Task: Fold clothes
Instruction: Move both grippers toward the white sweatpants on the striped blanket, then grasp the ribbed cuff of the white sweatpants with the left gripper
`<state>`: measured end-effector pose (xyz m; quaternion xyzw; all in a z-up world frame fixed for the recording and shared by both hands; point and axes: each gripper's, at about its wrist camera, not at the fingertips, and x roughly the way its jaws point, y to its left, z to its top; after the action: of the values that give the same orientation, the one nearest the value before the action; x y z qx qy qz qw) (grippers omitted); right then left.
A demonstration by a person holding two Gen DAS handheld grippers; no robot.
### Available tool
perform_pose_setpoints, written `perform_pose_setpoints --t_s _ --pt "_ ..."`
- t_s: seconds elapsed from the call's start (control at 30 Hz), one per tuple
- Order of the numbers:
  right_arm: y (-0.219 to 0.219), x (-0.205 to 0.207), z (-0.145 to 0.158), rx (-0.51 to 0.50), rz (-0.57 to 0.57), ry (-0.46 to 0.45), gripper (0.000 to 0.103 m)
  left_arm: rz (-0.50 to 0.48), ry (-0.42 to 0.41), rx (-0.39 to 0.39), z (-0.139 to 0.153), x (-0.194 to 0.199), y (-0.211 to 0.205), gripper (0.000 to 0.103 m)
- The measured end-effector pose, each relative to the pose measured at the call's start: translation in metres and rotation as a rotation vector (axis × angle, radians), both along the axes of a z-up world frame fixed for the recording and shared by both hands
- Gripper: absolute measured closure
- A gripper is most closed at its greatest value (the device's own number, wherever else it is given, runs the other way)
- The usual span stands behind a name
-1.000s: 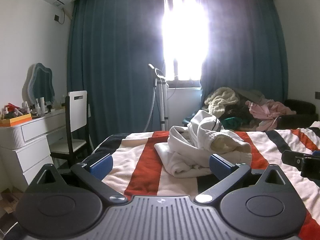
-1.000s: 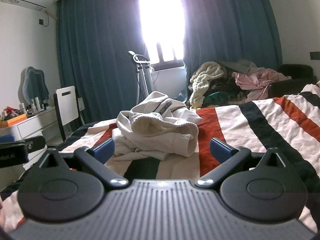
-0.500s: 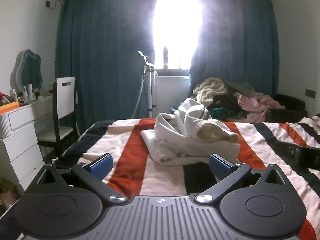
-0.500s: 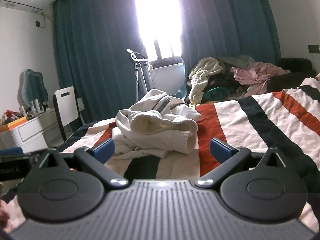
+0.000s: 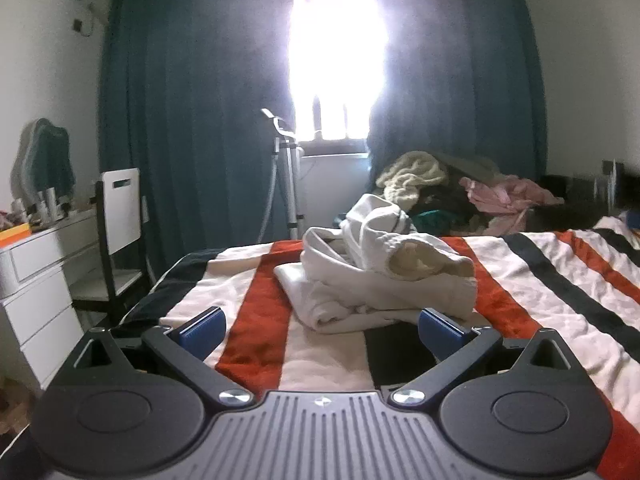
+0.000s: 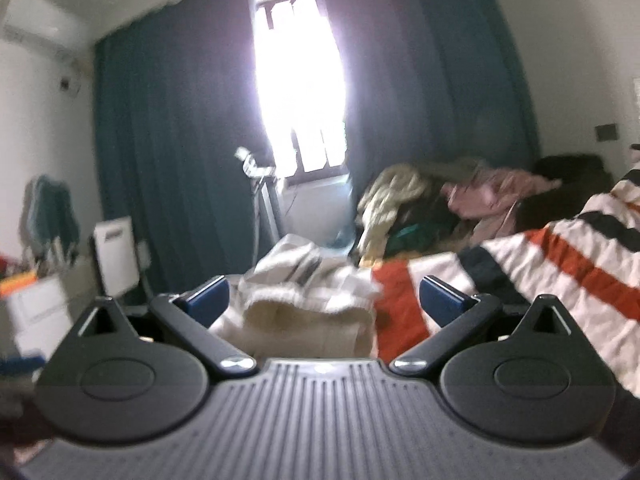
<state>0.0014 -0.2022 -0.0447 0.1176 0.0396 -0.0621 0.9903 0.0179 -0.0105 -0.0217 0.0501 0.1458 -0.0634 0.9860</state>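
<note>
A crumpled white garment [image 5: 380, 276] lies in a heap on the striped bed [image 5: 540, 280], a ribbed cuff facing me. My left gripper [image 5: 322, 326] is open just short of the heap, its blue pads wide apart and nothing between them. In the blurred right wrist view the same white garment [image 6: 308, 304] fills the space between the fingers of my right gripper [image 6: 324, 298], which is open and low over the heap. Whether the pads touch the cloth I cannot tell. The striped bed [image 6: 568, 264] tilts up to the right there.
A pile of mixed clothes [image 5: 460, 188] sits beyond the bed under the window. A white chair [image 5: 120, 216] and a white dresser [image 5: 36, 276] stand at the left. A metal stand [image 5: 286, 168] rises before the dark curtains [image 5: 192, 120].
My right gripper has dropped low and moved in on the white garment, tilting so the view is blurred. My left gripper shifted slightly, and the right gripper is gone from its view.
</note>
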Motion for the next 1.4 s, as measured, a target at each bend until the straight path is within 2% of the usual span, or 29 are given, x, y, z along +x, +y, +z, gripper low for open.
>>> perform_pose_setpoints --t_s 0.13,0.33,0.43,0.53,0.73,0.83,0.9,1.0,1.07,1.17,1.23,1.4 --pt "-0.012 0.013 0.002 0.013 -0.041 0.021 0.000 -0.020 0.001 0.021 -0.006 0.013 -0.007 0.000" --pt "-0.031 0.032 0.005 0.032 -0.102 0.054 0.000 -0.041 0.057 0.140 -0.027 0.061 -0.035 0.000" --pt "-0.045 0.035 -0.004 0.083 -0.122 0.070 0.000 -0.064 0.066 0.196 -0.039 0.091 -0.052 0.000" --pt "-0.056 0.036 -0.012 0.123 -0.165 0.081 0.000 -0.088 0.071 0.204 -0.044 0.128 -0.071 0.000" --pt "-0.071 0.044 -0.029 0.175 -0.228 0.101 0.000 -0.079 0.095 0.172 -0.051 0.208 -0.115 0.000" --pt "-0.076 0.049 -0.037 0.190 -0.249 0.104 0.000 -0.068 0.103 0.208 -0.059 0.241 -0.136 0.001" --pt "-0.078 0.055 -0.043 0.196 -0.253 0.112 0.000 -0.027 0.090 0.246 -0.062 0.261 -0.148 0.003" --pt "-0.081 0.064 -0.056 0.212 -0.296 0.126 0.000 0.054 0.047 0.241 -0.058 0.283 -0.155 0.014" --pt "-0.082 0.069 -0.065 0.230 -0.344 0.132 0.000 0.075 0.044 0.228 -0.051 0.299 -0.156 0.036" --pt "-0.085 0.074 -0.075 0.276 -0.320 0.171 0.000 0.081 0.058 0.178 -0.036 0.314 -0.153 0.050" --pt "-0.084 0.074 -0.077 0.270 -0.327 0.162 0.000 0.071 0.022 0.152 -0.023 0.311 -0.150 0.062" --pt "-0.080 0.072 -0.077 0.252 -0.332 0.171 0.000 0.030 -0.100 0.141 0.018 0.270 -0.141 0.069"
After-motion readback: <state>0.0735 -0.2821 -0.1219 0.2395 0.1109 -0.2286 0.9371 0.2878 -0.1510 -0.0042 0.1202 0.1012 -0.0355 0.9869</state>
